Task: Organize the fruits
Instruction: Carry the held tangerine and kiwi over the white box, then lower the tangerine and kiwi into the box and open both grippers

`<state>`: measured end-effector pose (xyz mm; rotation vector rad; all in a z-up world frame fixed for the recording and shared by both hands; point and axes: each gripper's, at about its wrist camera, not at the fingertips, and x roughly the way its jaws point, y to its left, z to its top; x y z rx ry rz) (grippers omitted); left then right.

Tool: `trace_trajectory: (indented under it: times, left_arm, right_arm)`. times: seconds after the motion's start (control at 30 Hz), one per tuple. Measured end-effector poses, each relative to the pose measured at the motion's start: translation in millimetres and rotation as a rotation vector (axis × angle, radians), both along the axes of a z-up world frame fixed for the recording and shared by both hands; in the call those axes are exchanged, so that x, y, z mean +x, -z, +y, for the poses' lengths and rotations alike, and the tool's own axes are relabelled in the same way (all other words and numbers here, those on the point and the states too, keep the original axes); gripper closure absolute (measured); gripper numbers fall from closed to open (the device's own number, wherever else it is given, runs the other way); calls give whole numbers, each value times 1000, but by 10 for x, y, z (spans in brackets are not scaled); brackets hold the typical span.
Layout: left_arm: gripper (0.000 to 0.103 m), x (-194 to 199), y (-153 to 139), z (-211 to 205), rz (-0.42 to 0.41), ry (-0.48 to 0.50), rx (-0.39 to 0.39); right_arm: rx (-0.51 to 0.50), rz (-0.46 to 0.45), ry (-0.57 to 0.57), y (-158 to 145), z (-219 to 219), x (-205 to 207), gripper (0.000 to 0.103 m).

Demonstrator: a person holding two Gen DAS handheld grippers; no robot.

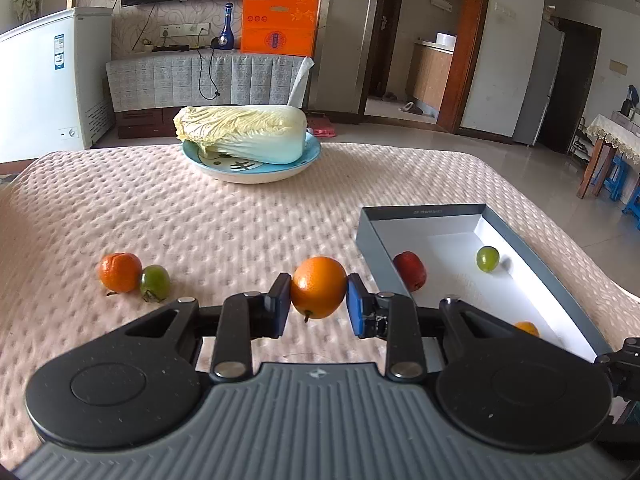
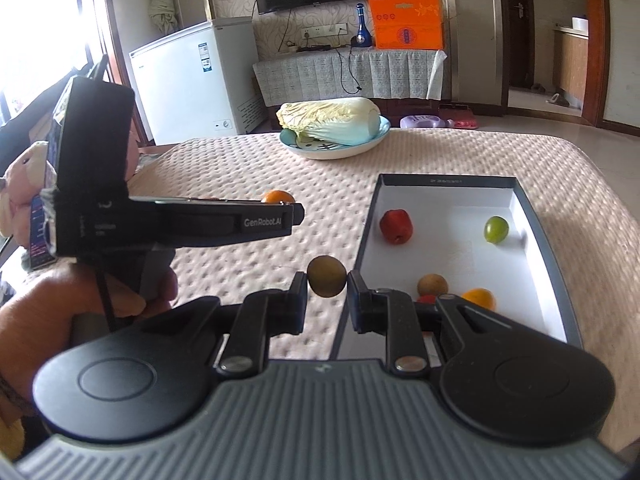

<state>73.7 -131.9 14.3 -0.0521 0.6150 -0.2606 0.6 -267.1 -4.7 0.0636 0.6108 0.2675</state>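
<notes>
Quilted pink cloth covers the bench (image 1: 200, 216) you are working over, with a living room behind it: white chest freezer far left, wall television, and an orange gift box on the far sideboard whose print is too small to read.

Starting at the left, a tangerine (image 1: 120, 272) and a green fruit (image 1: 155, 282) sit touching each other on the cloth, not yet sorted. Your left gripper (image 1: 319, 300) is closed onto an orange (image 1: 319, 287), pads on its two sides, held just left of the grey box (image 1: 370, 236). Carry it rightwards over the near wall before you lower it, and open only once it is low over the white floor, so it does not roll or knock the red fruit (image 1: 410, 270) beside that wall.

In the right wrist view, the left tool's side reads "GenRobot.AI". Your right gripper (image 2: 327, 280) pinches a small brownish-green fruit (image 2: 327, 276), just outside the box's left wall. It is small and round, so I judge it could slip; keep the squeeze steady and clear the rim fully. Aim for bare floor between the red fruit and the green fruit (image 2: 496, 230), away from the brown fruit (image 2: 432, 285) and the orange one (image 2: 479, 298) at the near end.

Small print on the box's far rim cannot be read.
</notes>
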Motion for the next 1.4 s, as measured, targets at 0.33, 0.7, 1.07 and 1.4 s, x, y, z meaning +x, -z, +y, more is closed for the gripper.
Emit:
trace_trajectory:
  times: [0.33, 0.7, 1.07, 1.4]
  left_arm:
    - [69, -28, -12, -237, -11, 33, -8]
    - [68, -67, -11, -556, -15, 85, -20]
    - [68, -113, 23, -916, -10, 138, -36]
    - [68, -123, 80, -1134, -7, 172, -27]
  right_arm:
    - [-2, -8, 28, -6, -129, -67, 79]
    - [-3, 3, 77, 31, -349, -115, 78]
    - [-7, 6, 113, 35, -515, -197, 79]
    - [-2, 10, 144, 45, -674, -224, 79]
